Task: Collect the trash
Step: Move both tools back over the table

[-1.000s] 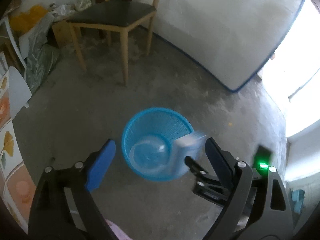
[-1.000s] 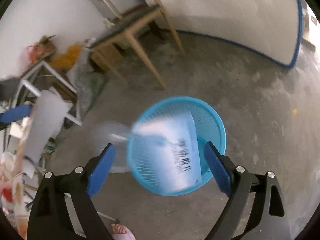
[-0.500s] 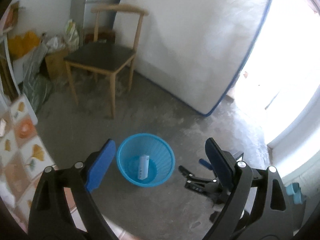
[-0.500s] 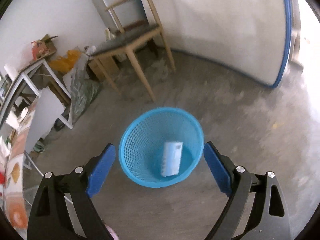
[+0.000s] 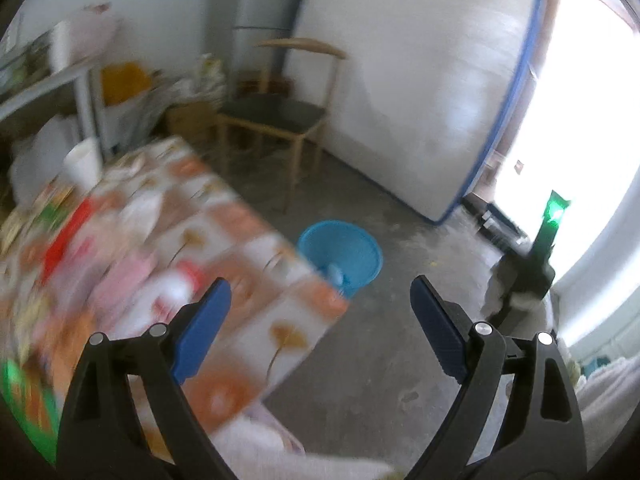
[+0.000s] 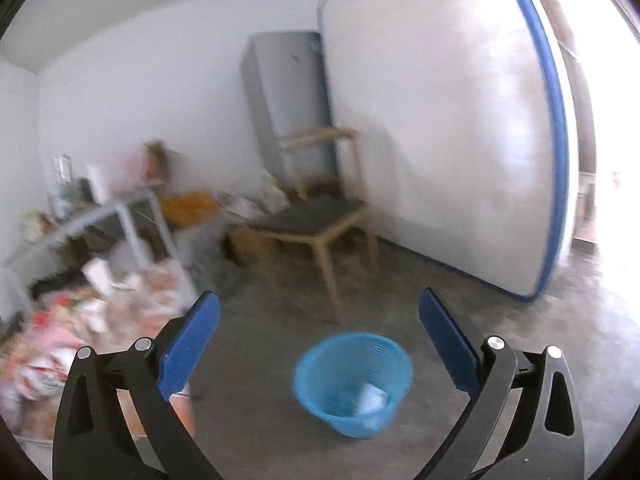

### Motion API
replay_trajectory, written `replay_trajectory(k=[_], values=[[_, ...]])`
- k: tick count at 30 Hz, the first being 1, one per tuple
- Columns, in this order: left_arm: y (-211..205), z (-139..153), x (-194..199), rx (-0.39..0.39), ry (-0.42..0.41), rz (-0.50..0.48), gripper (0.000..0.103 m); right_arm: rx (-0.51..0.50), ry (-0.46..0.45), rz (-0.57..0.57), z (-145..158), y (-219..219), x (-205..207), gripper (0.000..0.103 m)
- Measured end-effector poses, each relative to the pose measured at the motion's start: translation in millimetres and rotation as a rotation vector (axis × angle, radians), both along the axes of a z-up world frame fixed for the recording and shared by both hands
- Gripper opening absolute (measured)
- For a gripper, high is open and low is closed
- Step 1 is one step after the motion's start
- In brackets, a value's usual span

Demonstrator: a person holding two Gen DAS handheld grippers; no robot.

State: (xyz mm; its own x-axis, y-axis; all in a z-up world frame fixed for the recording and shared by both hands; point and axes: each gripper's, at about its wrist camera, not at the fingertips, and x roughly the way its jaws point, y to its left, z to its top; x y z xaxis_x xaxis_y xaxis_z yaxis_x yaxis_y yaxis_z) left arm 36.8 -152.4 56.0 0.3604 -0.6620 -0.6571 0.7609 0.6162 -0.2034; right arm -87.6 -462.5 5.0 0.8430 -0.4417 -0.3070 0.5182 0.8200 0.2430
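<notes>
Each gripper is black plastic with two long arms that spread like a V. The left gripper (image 5: 320, 304) has flat blue pads (image 5: 202, 328) and round silver screws (image 5: 482, 328). The right gripper (image 6: 319, 320) looks the same, with blue pads (image 6: 188, 346) and shiny screws (image 6: 496, 343).

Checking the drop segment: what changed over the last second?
A second ago the white carton was falling between the right tool's fingers; now it lies in the bin. Its jaws have just opened wider, with nothing between them. Both tools pulled up and away; the table came into view. The left tool stayed open, bin and chair unmoved.
</notes>
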Motion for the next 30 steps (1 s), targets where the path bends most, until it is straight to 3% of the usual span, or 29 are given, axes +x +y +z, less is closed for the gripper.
replay_trajectory(k=[4,8,11,14,17,19,21,26,28,30], values=[[81.9,1.1,-15.8,-0.022,-0.027,0.173,0.087,-0.005,-0.034,0.163,29.1,46.8,10.7,0.097],[164.5,-7.4,-24.5,-0.068,-0.011,0.373,0.087,0.087,-0.031,0.459,45.5,114.6,43.6,0.097],[221.4,-21.7,-24.5,-0.092,0.052,0.533,0.086,0.207,0.045,0.661,41.5,166.1,78.3,0.097],[270.9,-31.9,-17.4,-0.155,0.114,0.661,0.078,0.232,0.116,0.788,40.2,214.6,105.3,0.097],[306.6,-29.0,-7.9,-0.217,0.099,0.728,0.076,0.258,0.178,0.863,45.1,249.9,131.0,0.097],[315.0,-23.9,-0.7,-0.228,0.078,0.728,0.076,0.260,0.204,0.873,50.6,264.0,145.7,0.097],[316.5,-13.6,15.1,-0.183,0.036,0.706,0.076,0.252,0.225,0.861,52.8,272.6,156.1,0.097],[295.4,9.4,69.5,0.096,-0.117,0.580,0.078,0.255,0.266,0.790,61.9,277.4,181.7,0.097],[290.8,12.0,92.8,0.105,-0.104,0.541,0.078,0.274,0.267,0.752,62.8,273.6,192.1,0.097],[287.5,11.3,123.4,0.053,-0.030,0.494,0.078,0.303,0.261,0.713,63.8,267.4,200.8,0.097]])
